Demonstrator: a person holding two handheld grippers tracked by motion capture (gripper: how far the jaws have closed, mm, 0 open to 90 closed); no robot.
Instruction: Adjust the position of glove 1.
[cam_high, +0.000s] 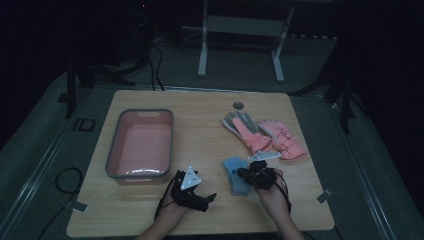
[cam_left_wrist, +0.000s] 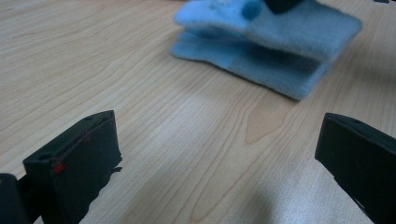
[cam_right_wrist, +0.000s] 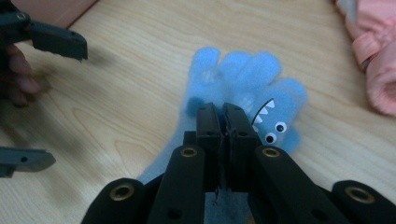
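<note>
Blue glove (cam_right_wrist: 243, 88): fingers point away from me, long axis along my right gripper (cam_right_wrist: 227, 122).
Right jaws: pinched together on it.
Left gripper (cam_left_wrist: 217, 163): jaws apart, empty.
Cuff: hidden under jaws.

We read this as a lab or recording studio: a light wood-grain table (cam_high: 200, 130) stands alone on grey carpeted floor (cam_high: 40, 150) in a dark room, with black cables (cam_high: 155, 65) trailing across it. Behind we see a white metal stand frame (cam_high: 240, 30) and black tripod-like legs (cam_high: 345, 100) at the sides. A person's hand (cam_high: 272, 192) holds a black handheld two-jaw gripper (cam_right_wrist: 227, 114) carrying a camera, and grey tape marks (cam_high: 324, 195) flag the table corners, a data-collection setup.
</note>
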